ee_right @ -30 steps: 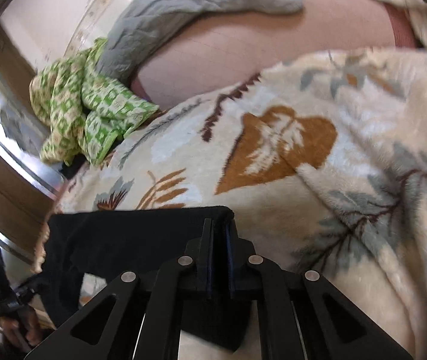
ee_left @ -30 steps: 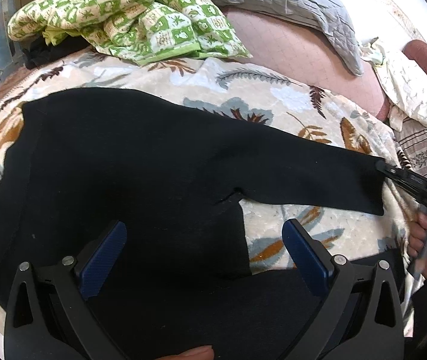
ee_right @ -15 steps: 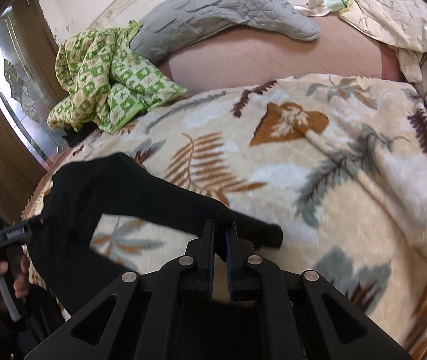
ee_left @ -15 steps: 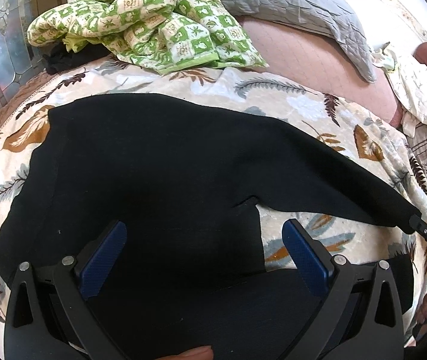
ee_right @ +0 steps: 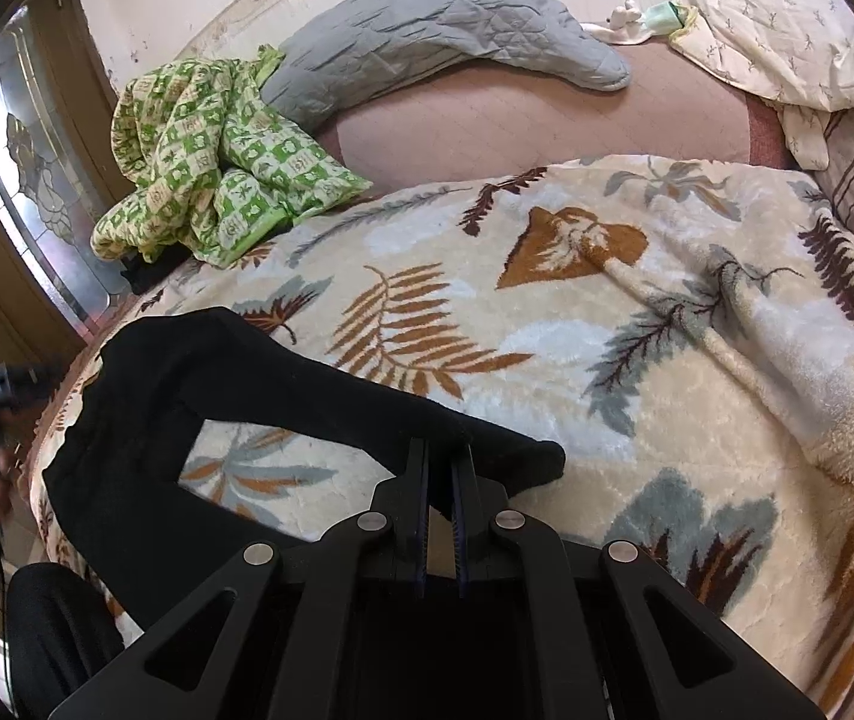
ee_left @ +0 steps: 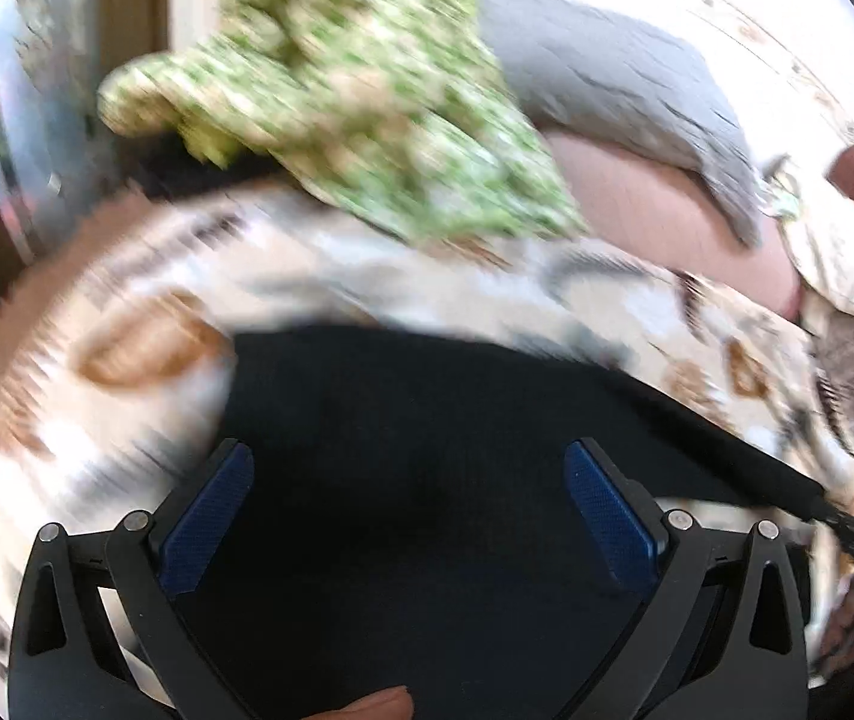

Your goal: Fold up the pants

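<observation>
Black pants point(ee_right: 228, 378) lie on a cream leaf-patterned blanket point(ee_right: 637, 300) on a bed. My right gripper point(ee_right: 440, 468) is shut on the hem of one pant leg point(ee_right: 523, 456) and holds it lifted over the blanket. In the blurred left wrist view the pants point(ee_left: 427, 450) fill the lower middle. My left gripper point(ee_left: 408, 510) is open above the black fabric, its blue pads point(ee_left: 207, 516) wide apart and holding nothing. The right gripper shows at the right edge of the left wrist view point(ee_left: 847, 534), at the end of the stretched leg.
A green checked cloth point(ee_right: 204, 156) and a grey quilted pillow point(ee_right: 427, 30) lie at the bed's far side. A cream pillow point(ee_right: 787, 42) sits at the far right. A glass-panelled door point(ee_right: 24, 180) stands to the left. A black chair point(ee_right: 48, 630) sits at lower left.
My right gripper has drawn the pant leg toward the near edge of the bed. My left gripper has moved fast toward the waist end, blurring its view.
</observation>
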Demonstrator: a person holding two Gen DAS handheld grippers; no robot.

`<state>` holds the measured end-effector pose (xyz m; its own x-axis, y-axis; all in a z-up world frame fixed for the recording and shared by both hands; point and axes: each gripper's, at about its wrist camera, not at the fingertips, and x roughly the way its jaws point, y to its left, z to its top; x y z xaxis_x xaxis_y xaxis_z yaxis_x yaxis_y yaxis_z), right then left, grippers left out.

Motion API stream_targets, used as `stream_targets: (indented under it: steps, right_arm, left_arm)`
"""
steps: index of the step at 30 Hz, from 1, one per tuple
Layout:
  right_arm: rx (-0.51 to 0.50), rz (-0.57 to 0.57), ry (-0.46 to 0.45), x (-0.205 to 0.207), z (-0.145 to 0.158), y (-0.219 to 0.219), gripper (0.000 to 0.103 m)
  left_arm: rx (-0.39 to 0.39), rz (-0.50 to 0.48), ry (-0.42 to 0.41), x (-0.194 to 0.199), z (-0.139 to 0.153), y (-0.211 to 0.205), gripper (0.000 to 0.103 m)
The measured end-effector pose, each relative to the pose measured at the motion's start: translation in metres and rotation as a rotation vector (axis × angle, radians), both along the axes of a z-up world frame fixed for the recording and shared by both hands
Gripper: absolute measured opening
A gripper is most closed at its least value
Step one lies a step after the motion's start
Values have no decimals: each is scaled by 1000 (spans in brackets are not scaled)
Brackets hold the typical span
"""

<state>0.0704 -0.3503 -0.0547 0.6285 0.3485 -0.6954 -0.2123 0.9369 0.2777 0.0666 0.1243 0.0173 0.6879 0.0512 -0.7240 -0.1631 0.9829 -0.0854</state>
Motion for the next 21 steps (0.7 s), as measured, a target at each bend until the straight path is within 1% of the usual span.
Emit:
stream_targets:
  steps: [1, 3, 4, 5, 6, 7, 11, 13, 14, 18, 21]
  right_arm:
    - [-1, 2, 1, 1, 0, 0, 5]
    - [-2, 7, 2, 2, -1, 2, 5]
    - [-4, 9, 2, 3, -1, 3, 5]
    - [-4, 10, 2, 2, -1, 3, 5]
    - [-3, 11, 1, 3, -1, 3, 5]
    - [-2, 11, -1, 3, -1, 3, 5]
    - [2, -7, 3, 4, -4, -2, 5]
    - [-4, -10, 10, 6, -6, -2, 5]
    - [-8, -9, 13, 6, -7, -2, 5]
    - [-23, -7, 26, 8, -11, 0, 5]
    - [-24, -8, 25, 9, -12, 0, 5]
  left_arm:
    - [20, -23, -5, 6, 0, 22, 103]
    - [1, -97, 30, 23, -10, 64, 103]
    - [-34, -118, 96, 33, -21, 87, 103]
    - [-48, -136, 134, 39, -29, 101, 103]
    - [-45, -140, 149, 43, -36, 110, 103]
    - [-18, -158, 132, 45, -41, 116, 103]
    - [35, -263, 122, 55, -62, 114, 103]
    - [14, -329, 109, 64, -68, 113, 103]
    - [6, -346, 107, 69, -71, 113, 103]
    - [-37, -368, 105, 90, -78, 120, 103]
    - [-92, -390, 107, 98, -85, 123, 103]
